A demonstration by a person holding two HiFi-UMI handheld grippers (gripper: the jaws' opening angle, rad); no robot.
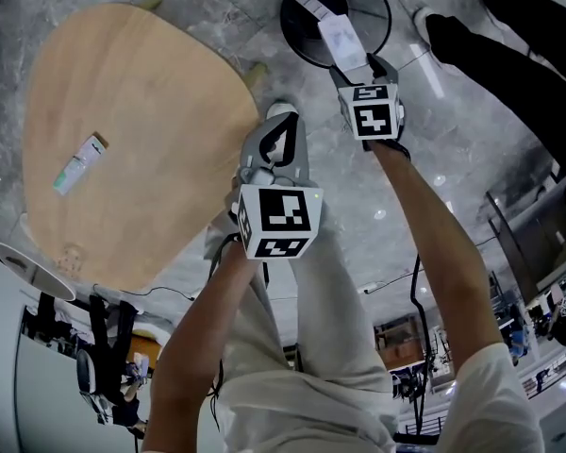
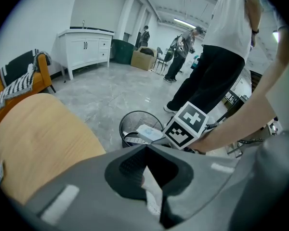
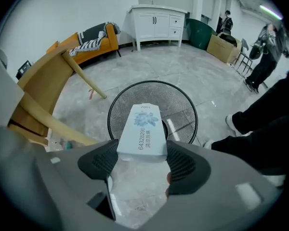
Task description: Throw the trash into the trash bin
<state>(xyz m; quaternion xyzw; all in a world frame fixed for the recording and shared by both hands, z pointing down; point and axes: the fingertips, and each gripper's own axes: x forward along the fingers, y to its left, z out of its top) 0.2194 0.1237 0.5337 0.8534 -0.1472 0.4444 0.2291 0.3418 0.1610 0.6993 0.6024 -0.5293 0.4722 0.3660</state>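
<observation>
My right gripper (image 1: 352, 64) is shut on a white paper packet (image 1: 340, 38) with blue print (image 3: 142, 131), held over the open top of a black mesh trash bin (image 1: 292, 28) on the floor. The bin (image 3: 116, 105) lies directly below the packet. My left gripper (image 1: 276, 132) hangs lower, beside the table's edge, jaws closed tip to tip (image 2: 147, 147) with nothing clearly held; a pale shoe shows through the gap behind them. A small green-and-white tube (image 1: 79, 163) lies on the round wooden table (image 1: 151, 92).
A person in black trousers and white shoes (image 1: 509, 36) stands just right of the bin. The table's slanted legs (image 3: 84, 76) reach toward the bin. A white cabinet (image 2: 84, 47), an orange sofa (image 3: 89, 44) and other people stand farther off.
</observation>
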